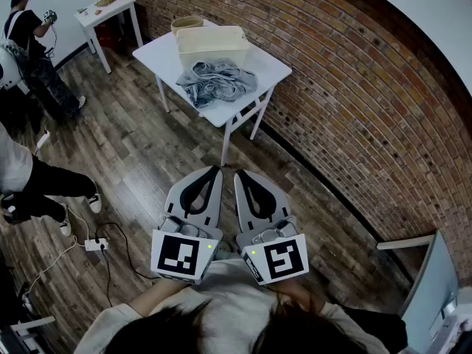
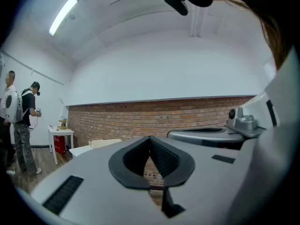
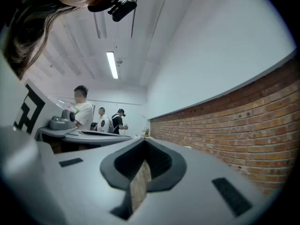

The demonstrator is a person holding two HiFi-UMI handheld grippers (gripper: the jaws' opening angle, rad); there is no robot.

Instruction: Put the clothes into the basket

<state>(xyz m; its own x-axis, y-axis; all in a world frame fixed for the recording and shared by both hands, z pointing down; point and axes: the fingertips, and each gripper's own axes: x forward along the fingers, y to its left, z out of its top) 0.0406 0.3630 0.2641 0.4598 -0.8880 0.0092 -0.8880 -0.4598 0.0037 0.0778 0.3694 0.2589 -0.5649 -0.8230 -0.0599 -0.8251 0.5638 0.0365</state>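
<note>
Grippers, head view: left gripper [image 1: 214,170] and right gripper [image 1: 240,174] side by side, fingers closed.
Clothes [image 1: 217,81]: heaped on worktop [image 1: 262,65], well ahead of the fingers, just beside basket [image 1: 210,44].
Left gripper view: fingers [image 2: 165,156] pressed together, nothing between.
Right gripper view: fingers [image 3: 161,159] together — empty.

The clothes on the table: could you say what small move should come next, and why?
Probably step toward the clothes lying beside the basket: the left gripper and right gripper are shut, empty and well short of the table.
</note>
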